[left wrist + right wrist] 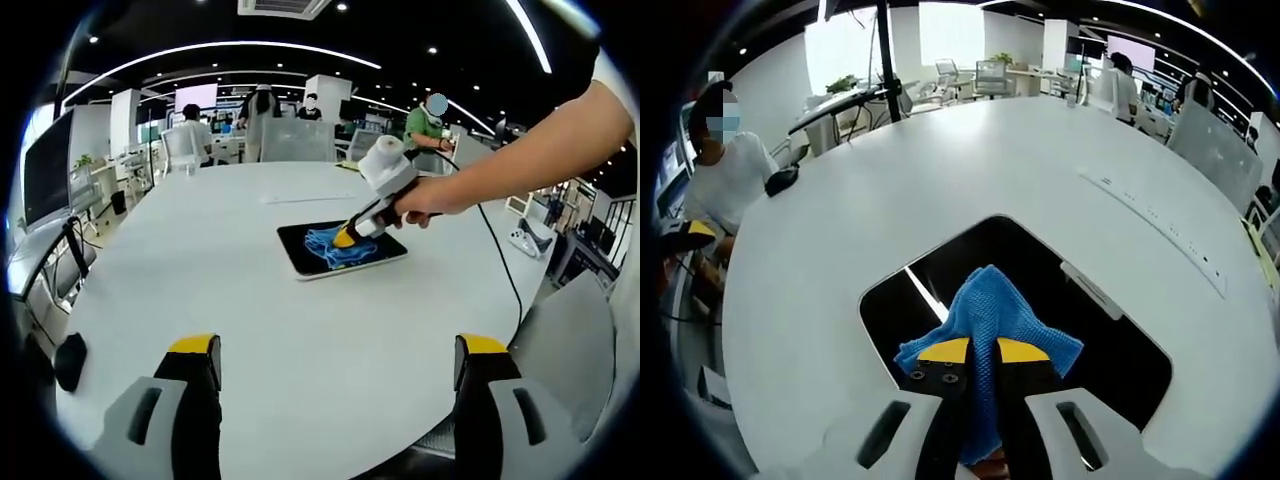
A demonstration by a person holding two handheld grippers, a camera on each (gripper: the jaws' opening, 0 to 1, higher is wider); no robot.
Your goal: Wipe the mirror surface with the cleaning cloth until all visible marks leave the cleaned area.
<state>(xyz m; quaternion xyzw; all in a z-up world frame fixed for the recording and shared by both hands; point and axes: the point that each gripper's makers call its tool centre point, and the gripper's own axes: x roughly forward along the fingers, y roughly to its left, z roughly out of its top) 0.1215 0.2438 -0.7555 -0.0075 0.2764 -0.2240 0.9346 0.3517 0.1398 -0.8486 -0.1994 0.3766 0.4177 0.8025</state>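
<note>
Clamping the blue cleaning cloth (985, 325) between closed yellow-tipped jaws, right gripper (982, 352) pressed down onto the mirror (1110, 350). Mirror lay flat, dark and rectangular, near the middle of the white table (940, 180), well in from every edge. Cloth bunched on the glass, spreading out past both jaw tips in the right gripper view; a bright streak of reflected light seen on the glass just left of the cloth. Left gripper view gave the wider picture: same mirror (300, 250) small and whole on the table (300, 350), cloth (335, 248) spread across its middle, right gripper (345, 238) angled down onto it, held by a hand (425, 203) reaching in from the right with a cable trailing off toward the table's right edge. Left gripper (338, 362) hung back over the near part of the table, jaws wide apart, holding nothing, well apart from the mirror. Seated person (725, 170) at the table's far left edge in the right gripper view; more people (262, 110) and desks beyond the far edge in the left gripper view.
</note>
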